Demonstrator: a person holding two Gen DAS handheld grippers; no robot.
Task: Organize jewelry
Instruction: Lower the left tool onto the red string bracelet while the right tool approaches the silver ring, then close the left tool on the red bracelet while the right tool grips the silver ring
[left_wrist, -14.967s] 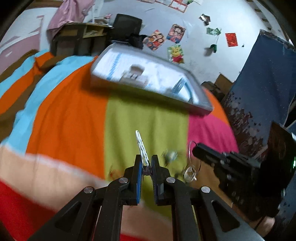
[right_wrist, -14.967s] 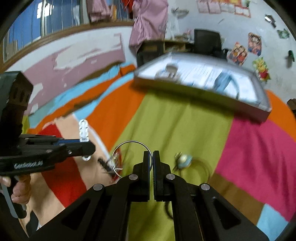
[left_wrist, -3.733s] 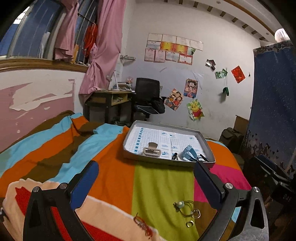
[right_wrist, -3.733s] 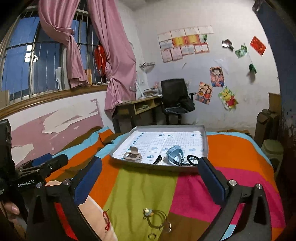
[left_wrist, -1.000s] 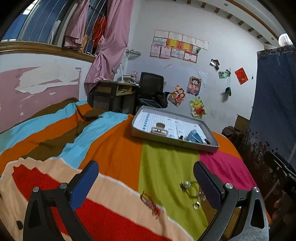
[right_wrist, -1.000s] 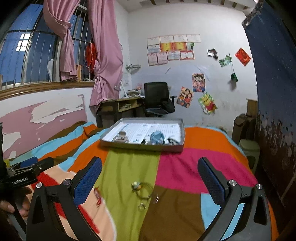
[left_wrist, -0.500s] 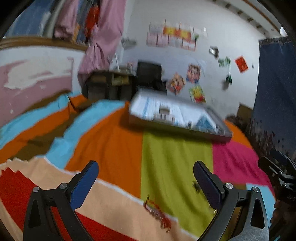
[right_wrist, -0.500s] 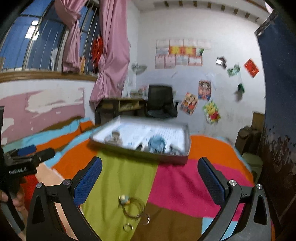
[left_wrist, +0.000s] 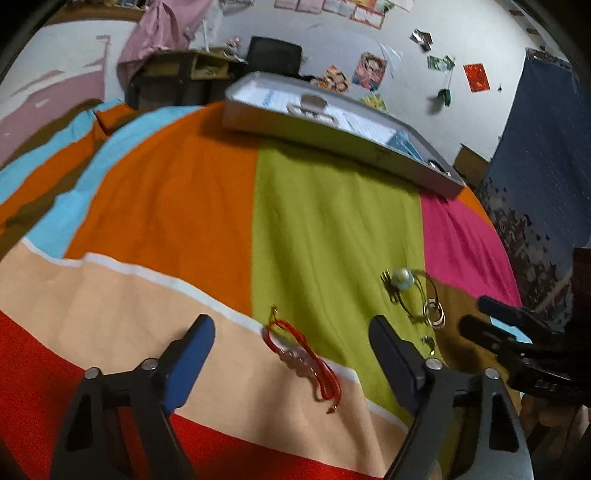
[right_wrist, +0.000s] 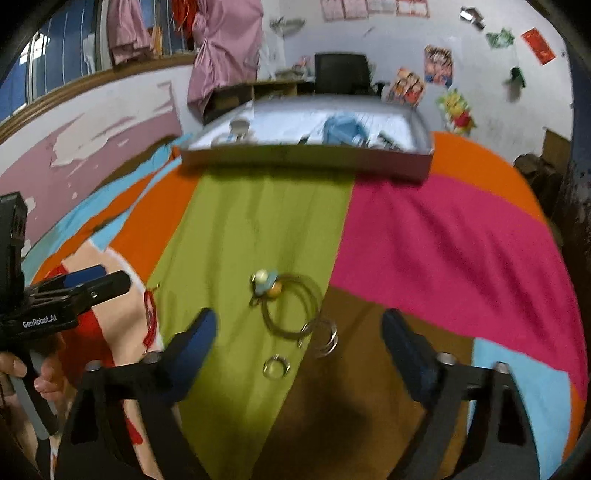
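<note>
Lying between the wide-open, empty left hand-held gripper (left_wrist: 291, 345) fingers: red bracelet (left_wrist: 304, 360).

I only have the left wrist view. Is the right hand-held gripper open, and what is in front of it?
Observer: It is open. The right hand-held gripper has its fingers spread wide, and the bangle lies just ahead, between them.
Operator: I see linked rings by the bangle. Is there a loose one?
Observer: Yes. A single ring lies alone on the green stripe, apart from the linked rings and nearer the gripper.
Operator: What's in the tray? I mostly see its side wall.
Observer: A blue item sits around the middle of the tray. It is too blurred to name.
</note>
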